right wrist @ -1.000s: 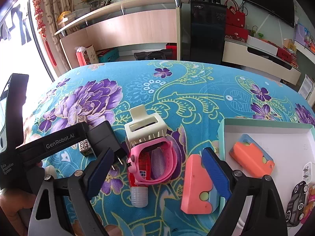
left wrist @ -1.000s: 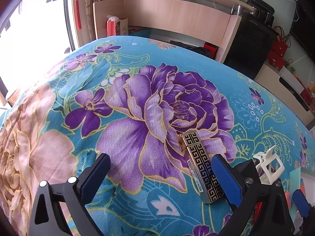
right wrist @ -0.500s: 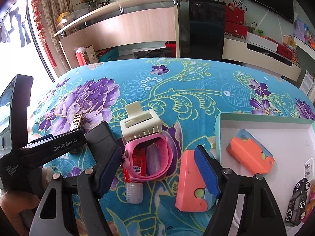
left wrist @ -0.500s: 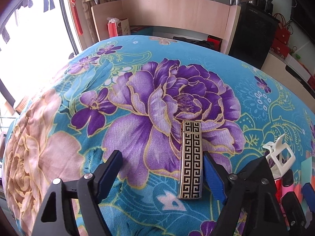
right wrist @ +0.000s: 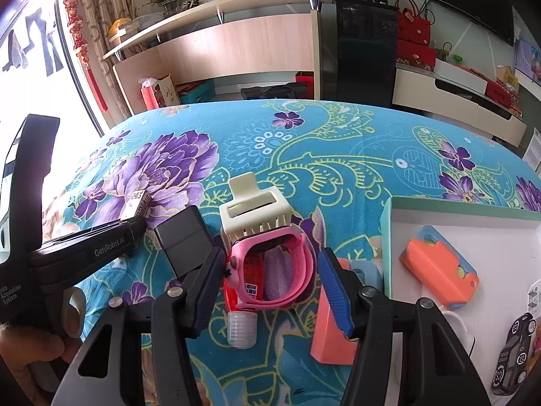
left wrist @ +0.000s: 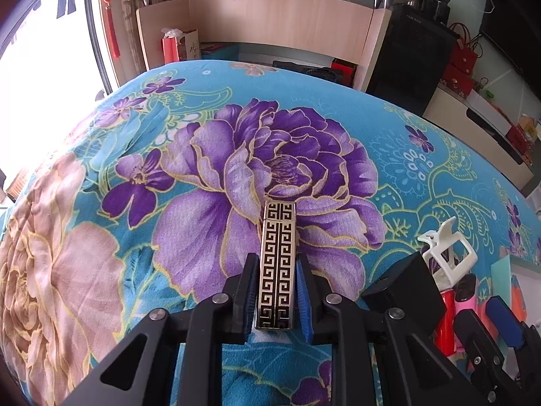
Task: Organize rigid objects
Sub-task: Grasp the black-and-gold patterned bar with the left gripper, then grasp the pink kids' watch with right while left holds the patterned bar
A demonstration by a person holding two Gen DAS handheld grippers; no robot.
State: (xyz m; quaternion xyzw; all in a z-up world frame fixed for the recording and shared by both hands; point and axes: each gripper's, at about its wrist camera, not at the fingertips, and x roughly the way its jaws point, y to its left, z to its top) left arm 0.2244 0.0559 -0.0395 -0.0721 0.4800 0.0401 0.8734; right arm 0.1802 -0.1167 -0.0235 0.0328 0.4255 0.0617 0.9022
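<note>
1. Lighter (left wrist: 277, 264), a slim metal bar with a black key-fret pattern, lies lengthwise between the blue pads (left wrist: 302, 299) of the left gripper (left wrist: 275, 299), which are pressed against its two long sides; its far end points onto the big purple flower (left wrist: 270, 176) printed on the teal cloth (left wrist: 422, 155).
2. Right of the lighter, in the left wrist view, stands a black block (left wrist: 410, 291), and beyond that a white hair claw (left wrist: 446, 250).
3. Right gripper (right wrist: 268, 287) is spread wide, its pads on either side of a pink watch (right wrist: 270, 270) without touching it.
4. Inside the loop of the watch strap lies a small red bottle (right wrist: 245, 291) with a clear ribbed cap pointing toward the camera.
5. The cream hair claw (right wrist: 253, 209) touches the far side of the watch.
6. Left of the watch sits the black block (right wrist: 184, 240); farther left the lighter's tip (right wrist: 138, 201) shows past the left gripper's body.
7. Right of the watch an orange piece (right wrist: 329, 335) lies on the cloth, partly behind the right pad.
8. Farther right is a white tray (right wrist: 490, 230) holding another orange and blue piece (right wrist: 439, 270) and a toy car (right wrist: 512, 355).
</note>
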